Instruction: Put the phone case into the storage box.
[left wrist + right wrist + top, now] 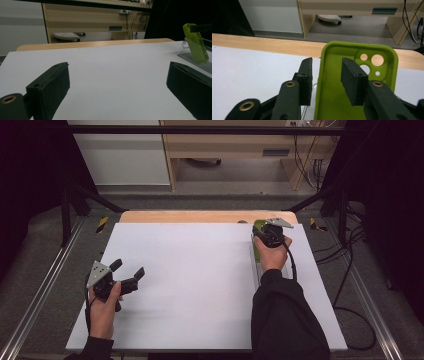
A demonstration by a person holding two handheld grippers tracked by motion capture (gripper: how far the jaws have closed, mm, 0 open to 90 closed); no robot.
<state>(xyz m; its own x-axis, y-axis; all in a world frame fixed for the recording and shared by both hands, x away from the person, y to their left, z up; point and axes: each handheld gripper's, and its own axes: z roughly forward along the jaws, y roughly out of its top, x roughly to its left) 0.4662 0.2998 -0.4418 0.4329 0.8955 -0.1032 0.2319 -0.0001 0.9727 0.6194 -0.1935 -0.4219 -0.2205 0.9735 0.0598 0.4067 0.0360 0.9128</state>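
Right gripper view — green phone case [357, 82] upright, camera holes uppermost.

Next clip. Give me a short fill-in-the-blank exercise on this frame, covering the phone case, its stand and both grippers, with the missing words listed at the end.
1. The phone case is ____ in colour.
2. The case leans on a clear ____ near the white table's right edge.
3. The right gripper has its jaws astride the case's ____ edge, not yet closed.
4. The left gripper hangs over bare table with its jaws ____.

Missing words: green; stand; left; open
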